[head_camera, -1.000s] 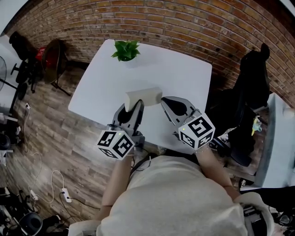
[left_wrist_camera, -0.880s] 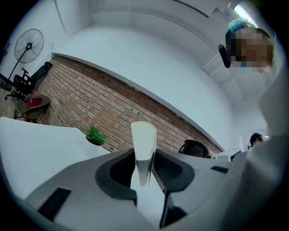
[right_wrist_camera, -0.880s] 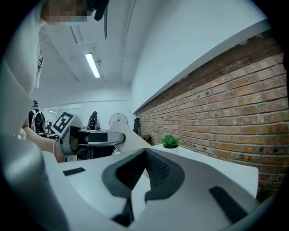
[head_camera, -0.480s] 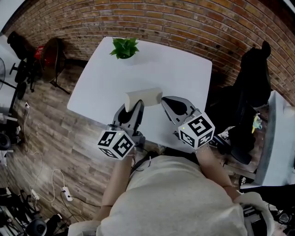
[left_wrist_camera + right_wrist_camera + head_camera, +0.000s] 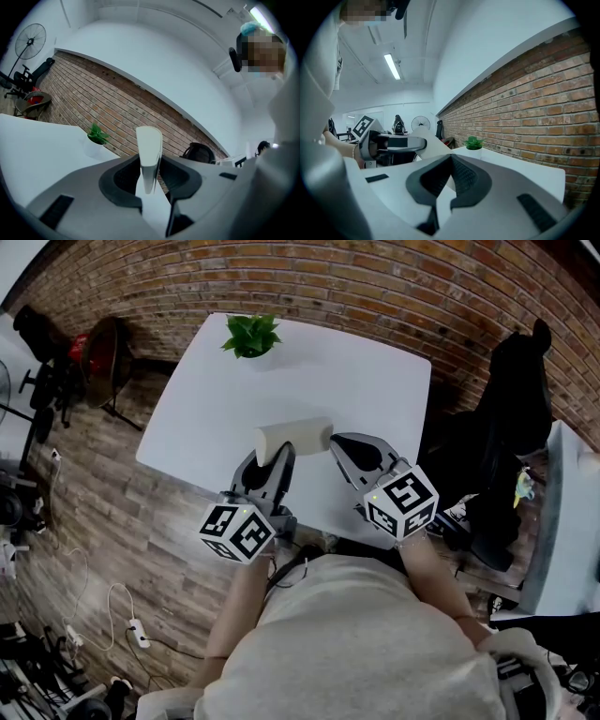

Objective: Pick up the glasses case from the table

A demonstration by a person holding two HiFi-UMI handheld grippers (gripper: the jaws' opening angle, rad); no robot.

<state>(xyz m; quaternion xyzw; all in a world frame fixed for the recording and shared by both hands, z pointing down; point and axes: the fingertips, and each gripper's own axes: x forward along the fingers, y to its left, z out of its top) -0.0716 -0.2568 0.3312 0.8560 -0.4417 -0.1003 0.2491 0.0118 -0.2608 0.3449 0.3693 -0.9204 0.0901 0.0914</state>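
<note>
Over white table point(image 5: 375, 395), left gripper point(image 5: 277, 457) clamps closed glasses case point(image 5: 294, 437).

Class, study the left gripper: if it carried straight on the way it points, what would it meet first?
The left gripper holds the glasses case; beyond that its way looks free, over the table and right of the potted plant. Probably the brick wall first, though depth is unclear.

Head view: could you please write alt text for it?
From above, the left tongs grip a pale glasses case over a white table. The right tongs are shut beside it; a potted plant stands at the far edge.
</note>
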